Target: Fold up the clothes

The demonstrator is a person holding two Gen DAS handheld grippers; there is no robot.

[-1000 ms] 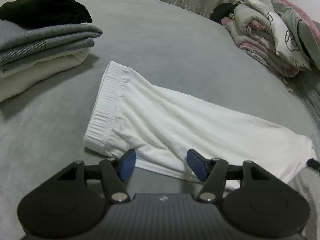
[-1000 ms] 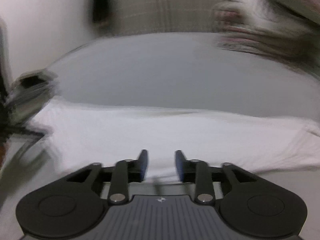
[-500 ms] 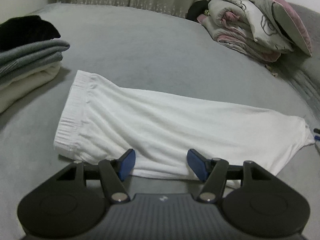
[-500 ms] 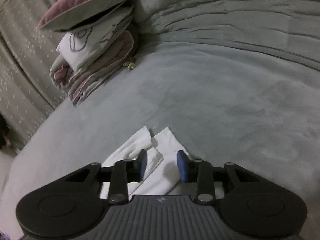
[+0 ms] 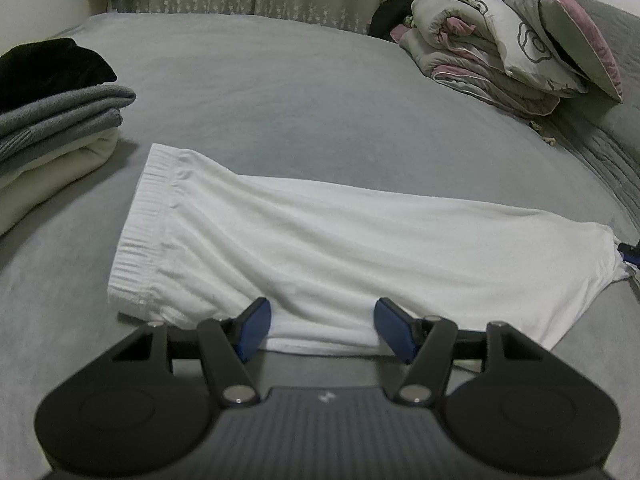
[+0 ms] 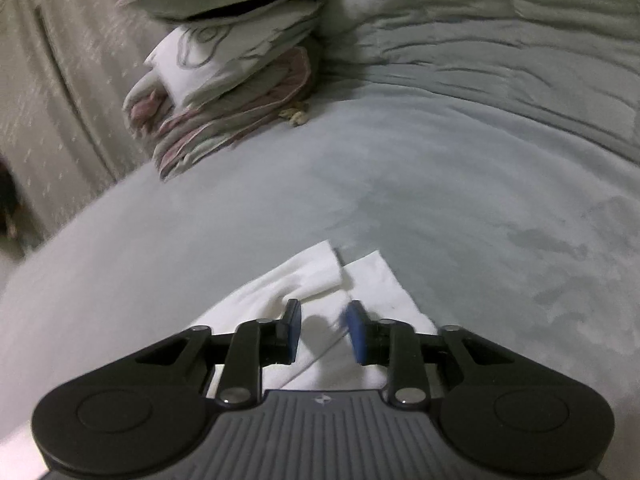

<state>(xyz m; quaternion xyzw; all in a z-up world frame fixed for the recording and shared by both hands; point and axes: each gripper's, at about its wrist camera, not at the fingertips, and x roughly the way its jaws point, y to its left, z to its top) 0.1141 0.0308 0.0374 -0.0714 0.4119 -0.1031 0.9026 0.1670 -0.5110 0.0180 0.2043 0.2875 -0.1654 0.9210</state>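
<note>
Left wrist: white trousers (image 5: 340, 240) flat on bed (image 5: 300, 100), waistband left, cuffs right. Thin, limp, light; likely sags, so pinch hems. Left gripper (image 5: 322, 322) open at near edge; right gripper (image 6: 323, 330) open over cuffs (image 6: 320, 276).

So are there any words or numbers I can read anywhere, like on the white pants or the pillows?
No readable text anywhere.
Long white cotton pants: plain, no label showing.
Grey-and-pink flower-print pillows: drawings only, no letters.
Black left tongs and black right tongs: each body carries a small pale logo mark, a shape rather than letters.
</note>
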